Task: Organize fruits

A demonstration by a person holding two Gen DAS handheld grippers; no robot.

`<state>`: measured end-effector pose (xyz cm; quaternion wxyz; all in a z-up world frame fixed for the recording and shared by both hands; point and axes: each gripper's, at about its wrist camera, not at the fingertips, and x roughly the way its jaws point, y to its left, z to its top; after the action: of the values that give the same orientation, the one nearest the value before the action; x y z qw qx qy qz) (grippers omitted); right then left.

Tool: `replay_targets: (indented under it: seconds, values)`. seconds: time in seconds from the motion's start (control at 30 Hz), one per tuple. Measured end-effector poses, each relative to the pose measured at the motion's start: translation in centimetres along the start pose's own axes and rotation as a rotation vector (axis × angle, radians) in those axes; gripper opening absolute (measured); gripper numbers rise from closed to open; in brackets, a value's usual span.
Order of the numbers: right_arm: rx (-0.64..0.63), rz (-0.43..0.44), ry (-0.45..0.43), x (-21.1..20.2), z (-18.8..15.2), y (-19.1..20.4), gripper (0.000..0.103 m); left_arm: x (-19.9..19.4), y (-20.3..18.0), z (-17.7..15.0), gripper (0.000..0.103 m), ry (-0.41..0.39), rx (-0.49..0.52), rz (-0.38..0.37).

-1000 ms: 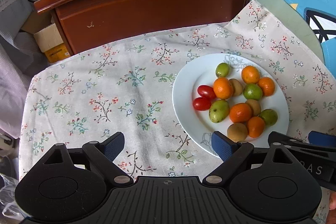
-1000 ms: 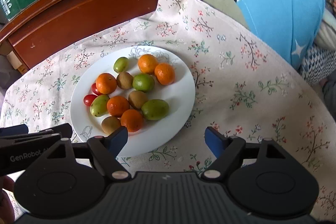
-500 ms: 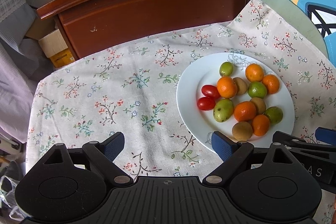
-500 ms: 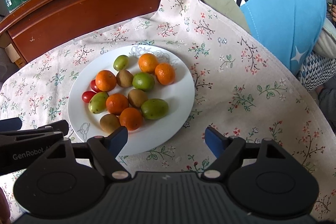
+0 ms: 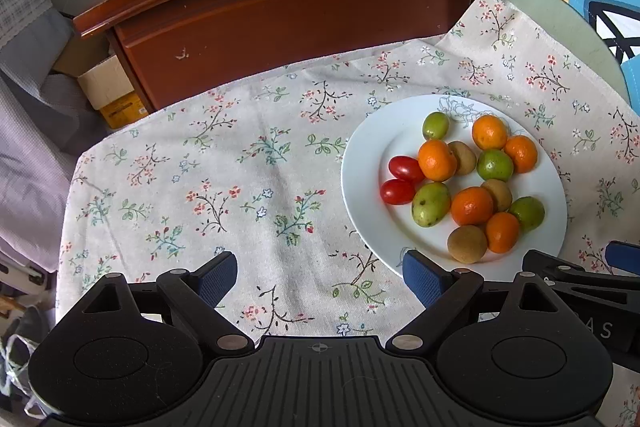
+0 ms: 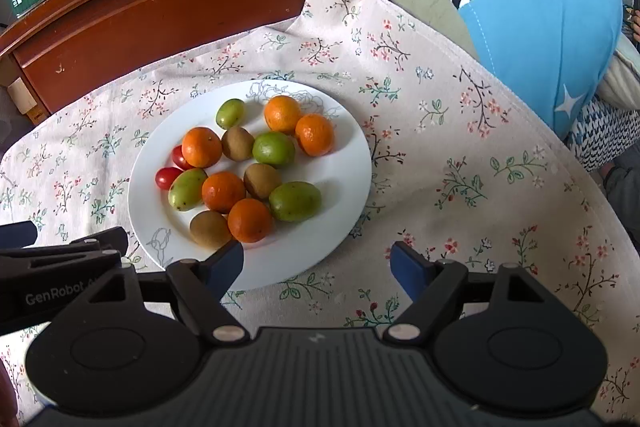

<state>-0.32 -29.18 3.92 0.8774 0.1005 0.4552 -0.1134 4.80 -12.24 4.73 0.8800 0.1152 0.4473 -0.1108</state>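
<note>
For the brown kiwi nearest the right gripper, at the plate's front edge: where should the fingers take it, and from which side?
Probably from above, across the kiwi's short width. An orange touches its right side and another fruit sits just behind, so only the front and left toward the plate rim look free. One finger would go there, the other slipped in beside the orange. The right gripper is open and empty.

Plate (image 5: 368, 163) sits further right in left view — fruits unmoved.

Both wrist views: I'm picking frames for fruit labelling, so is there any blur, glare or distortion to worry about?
Left wrist view: sharp, soft daylight, fruit on the plate crisp; fisheye bends the cabinet edge, corners vignette black. Right wrist view: equally sharp, faint shadows beside the fruit, mild sheen on the plate, same bending.
</note>
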Motion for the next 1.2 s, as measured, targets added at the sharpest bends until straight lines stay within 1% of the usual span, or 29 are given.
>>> replay_targets:
  seconds: [0.5, 0.8, 1.0, 1.2]
  values:
    - [-0.032, -0.006, -0.012, -1.4, -0.4, 0.6, 0.081, -1.3, 0.6, -0.6, 0.091, -0.010, 0.000, 0.011]
    - [-0.066, 0.012, -0.017, -2.6, -1.1, 1.4, 0.081, -2.6, 1.5, -1.4, 0.091, -0.013, -0.009, 0.034]
    - [-0.084, 0.032, -0.016, -3.5, -1.7, 2.2, 0.081, -3.7, 2.4, -2.4, 0.091, -0.025, -0.016, 0.047]
    - [-0.124, 0.033, -0.026, -4.2, -2.7, 3.4, 0.081, -4.4, 3.2, -3.7, 0.091, -0.021, -0.022, 0.065]
